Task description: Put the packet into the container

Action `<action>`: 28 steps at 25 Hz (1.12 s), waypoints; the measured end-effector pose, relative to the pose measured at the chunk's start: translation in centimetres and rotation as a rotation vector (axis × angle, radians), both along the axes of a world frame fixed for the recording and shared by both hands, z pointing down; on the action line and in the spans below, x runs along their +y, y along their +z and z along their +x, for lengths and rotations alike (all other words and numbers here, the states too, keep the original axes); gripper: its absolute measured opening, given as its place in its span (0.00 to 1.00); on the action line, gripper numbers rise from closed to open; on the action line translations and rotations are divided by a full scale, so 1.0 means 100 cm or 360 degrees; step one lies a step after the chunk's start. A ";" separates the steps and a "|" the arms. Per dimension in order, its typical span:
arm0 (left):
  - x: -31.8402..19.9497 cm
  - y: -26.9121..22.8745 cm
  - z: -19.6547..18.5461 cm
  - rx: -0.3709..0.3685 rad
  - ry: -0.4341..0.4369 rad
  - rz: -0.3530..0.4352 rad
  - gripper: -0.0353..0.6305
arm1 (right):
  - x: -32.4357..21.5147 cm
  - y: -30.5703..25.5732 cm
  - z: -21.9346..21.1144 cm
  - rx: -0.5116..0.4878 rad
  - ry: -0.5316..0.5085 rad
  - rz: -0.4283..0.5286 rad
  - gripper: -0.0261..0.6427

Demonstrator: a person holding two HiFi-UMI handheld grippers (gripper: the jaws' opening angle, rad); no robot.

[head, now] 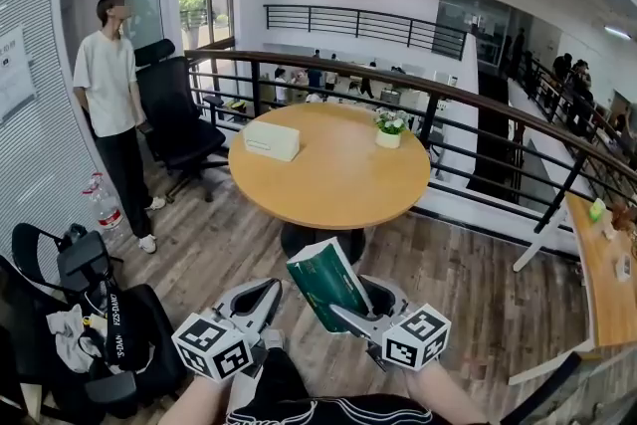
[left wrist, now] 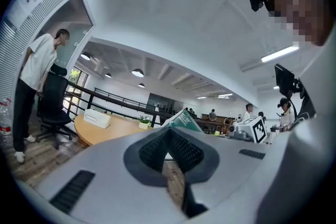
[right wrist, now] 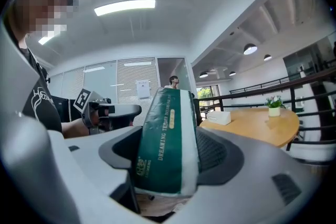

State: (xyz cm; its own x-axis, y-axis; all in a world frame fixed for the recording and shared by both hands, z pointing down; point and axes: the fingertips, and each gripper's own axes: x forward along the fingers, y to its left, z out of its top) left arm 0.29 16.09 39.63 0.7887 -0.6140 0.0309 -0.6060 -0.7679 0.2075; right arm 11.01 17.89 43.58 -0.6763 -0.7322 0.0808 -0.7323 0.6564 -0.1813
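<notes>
While right gripper [head: 350, 302] clamps it, green packet [right wrist: 165, 144] reads "DREAMING"

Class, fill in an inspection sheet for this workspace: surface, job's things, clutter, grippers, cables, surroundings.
Surface: round wooden table, a few things on its far side.
Job's things: green packet held in the air, short of the table; white container on the table's far left.
Clutter: plant on the table; bags and bottle on the floor at left.
Grippers: right gripper jaws shut on the packet; left gripper jaws together, empty.
Cables: nothing seen.
Surroundings: person standing beside a chair; railing behind the table.
</notes>
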 end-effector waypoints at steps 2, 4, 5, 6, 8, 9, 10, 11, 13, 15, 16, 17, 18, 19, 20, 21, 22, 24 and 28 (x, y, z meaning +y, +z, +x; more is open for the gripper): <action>-0.017 -0.001 -0.004 0.0009 -0.0008 -0.0024 0.06 | -0.015 -0.003 0.000 0.0004 0.0007 -0.0009 0.53; -0.033 0.002 -0.006 0.0012 -0.0005 -0.0043 0.06 | -0.030 -0.005 -0.001 0.0000 0.0012 -0.0020 0.53; -0.041 0.004 -0.007 0.0015 -0.0002 -0.0052 0.06 | -0.037 -0.003 -0.002 0.0001 0.0016 -0.0026 0.53; -0.048 0.008 -0.007 0.0019 0.0001 -0.0060 0.06 | -0.044 -0.001 -0.003 0.0004 0.0022 -0.0031 0.53; -0.065 0.016 -0.008 0.0030 0.0009 -0.0073 0.06 | -0.059 0.007 -0.002 0.0013 0.0035 -0.0042 0.53; -0.075 0.019 -0.007 0.0033 0.0015 -0.0085 0.06 | -0.068 0.010 -0.001 0.0014 0.0042 -0.0050 0.53; -0.086 0.022 -0.007 0.0032 0.0022 -0.0100 0.06 | -0.079 0.011 -0.001 0.0011 0.0049 -0.0063 0.53; -0.099 0.023 -0.006 0.0026 0.0028 -0.0116 0.06 | -0.091 0.011 -0.001 0.0004 0.0058 -0.0077 0.53; -0.126 0.025 -0.008 0.0010 0.0038 -0.0145 0.06 | -0.116 0.011 -0.003 -0.0007 0.0076 -0.0101 0.53; -0.150 0.029 -0.012 0.0005 0.0049 -0.0163 0.06 | -0.138 0.015 -0.007 -0.0007 0.0092 -0.0121 0.53; -0.162 0.031 -0.014 0.0004 0.0056 -0.0170 0.06 | -0.149 0.017 -0.009 -0.0006 0.0099 -0.0130 0.53; -0.174 0.033 -0.017 0.0002 0.0061 -0.0180 0.06 | -0.162 0.018 -0.011 -0.0005 0.0105 -0.0141 0.53; -0.189 0.034 -0.019 -0.0002 0.0066 -0.0191 0.06 | -0.175 0.019 -0.014 -0.0005 0.0112 -0.0152 0.53; -0.204 0.035 -0.022 -0.0006 0.0070 -0.0205 0.06 | -0.190 0.019 -0.016 -0.0007 0.0120 -0.0164 0.53; -0.220 0.035 -0.024 -0.0008 0.0077 -0.0217 0.06 | -0.206 0.019 -0.019 -0.0010 0.0127 -0.0174 0.53; -0.236 0.034 -0.026 -0.0011 0.0084 -0.0227 0.06 | -0.222 0.017 -0.022 -0.0011 0.0133 -0.0182 0.53; -0.251 0.034 -0.029 -0.0014 0.0091 -0.0234 0.06 | -0.238 0.015 -0.025 -0.0008 0.0138 -0.0186 0.53; -0.280 0.031 -0.037 -0.0017 0.0093 -0.0242 0.06 | -0.269 0.011 -0.032 0.0013 0.0142 -0.0185 0.53; -0.327 0.030 -0.055 -0.0012 0.0084 -0.0261 0.06 | -0.315 0.004 -0.047 0.0042 0.0148 -0.0176 0.53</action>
